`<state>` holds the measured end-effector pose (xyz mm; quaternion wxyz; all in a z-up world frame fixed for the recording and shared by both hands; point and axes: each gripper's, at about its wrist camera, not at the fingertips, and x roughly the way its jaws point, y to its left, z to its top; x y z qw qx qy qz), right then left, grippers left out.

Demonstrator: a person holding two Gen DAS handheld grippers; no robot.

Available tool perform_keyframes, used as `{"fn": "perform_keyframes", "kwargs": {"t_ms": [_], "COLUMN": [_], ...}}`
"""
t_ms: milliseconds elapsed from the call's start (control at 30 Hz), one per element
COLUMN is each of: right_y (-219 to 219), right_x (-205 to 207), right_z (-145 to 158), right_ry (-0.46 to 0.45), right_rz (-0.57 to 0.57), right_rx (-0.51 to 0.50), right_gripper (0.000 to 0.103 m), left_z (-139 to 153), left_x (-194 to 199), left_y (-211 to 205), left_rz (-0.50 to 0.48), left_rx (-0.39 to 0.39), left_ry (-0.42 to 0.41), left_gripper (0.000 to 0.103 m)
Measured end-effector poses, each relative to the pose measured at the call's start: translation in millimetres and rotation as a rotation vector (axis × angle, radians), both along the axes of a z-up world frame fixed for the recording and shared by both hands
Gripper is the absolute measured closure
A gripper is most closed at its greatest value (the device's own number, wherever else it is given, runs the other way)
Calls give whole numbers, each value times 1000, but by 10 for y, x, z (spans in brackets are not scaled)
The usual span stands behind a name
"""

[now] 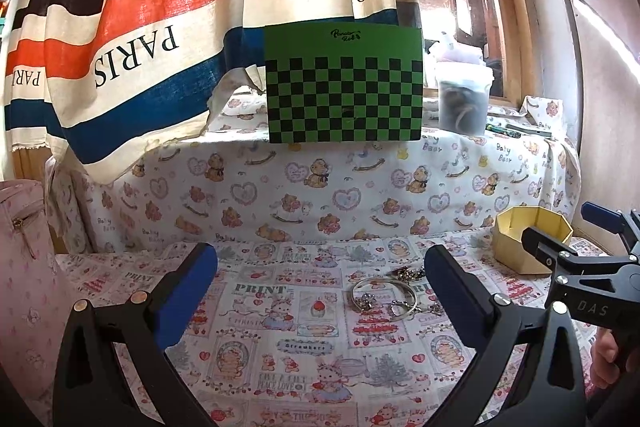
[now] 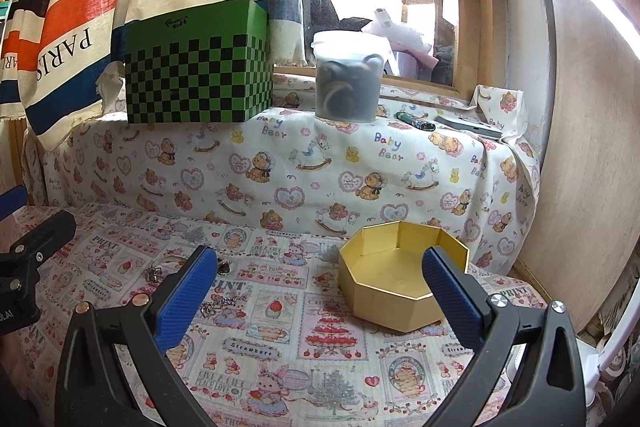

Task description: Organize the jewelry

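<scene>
Left wrist view: the left gripper (image 1: 320, 277) hangs wide open and empty over the tablecloth (image 1: 280, 347); the jewelry (image 1: 394, 293), seemingly bangles and chains, lies between its fingertips.

Right wrist view: the right gripper (image 2: 320, 277) gapes empty before the gold box (image 2: 390, 301).

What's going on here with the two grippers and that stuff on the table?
A person holds both grippers open over a patterned tablecloth, gripping nothing. The left gripper faces a small heap of silver jewelry. The right gripper faces an empty gold octagonal box. No jewelry is in the box yet.
</scene>
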<state>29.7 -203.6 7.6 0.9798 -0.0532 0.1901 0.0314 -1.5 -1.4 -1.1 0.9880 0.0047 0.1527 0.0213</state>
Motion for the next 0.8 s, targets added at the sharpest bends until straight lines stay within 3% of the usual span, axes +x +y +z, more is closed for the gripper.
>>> {"fn": "perform_keyframes", "kwargs": {"t_ms": [500, 800], "right_y": [-46, -53], "right_x": [55, 79], "right_z": [-18, -33], "right_ry": [38, 53], "right_rz": [-3, 7], "right_rx": [20, 28], "right_gripper": [0, 0], "left_z": [-12, -44], "left_x": [3, 155], "left_y": [-8, 46], "left_rz": [4, 70], "left_rx": [-1, -16], "left_ry": [10, 93], "left_gripper": [0, 0]}}
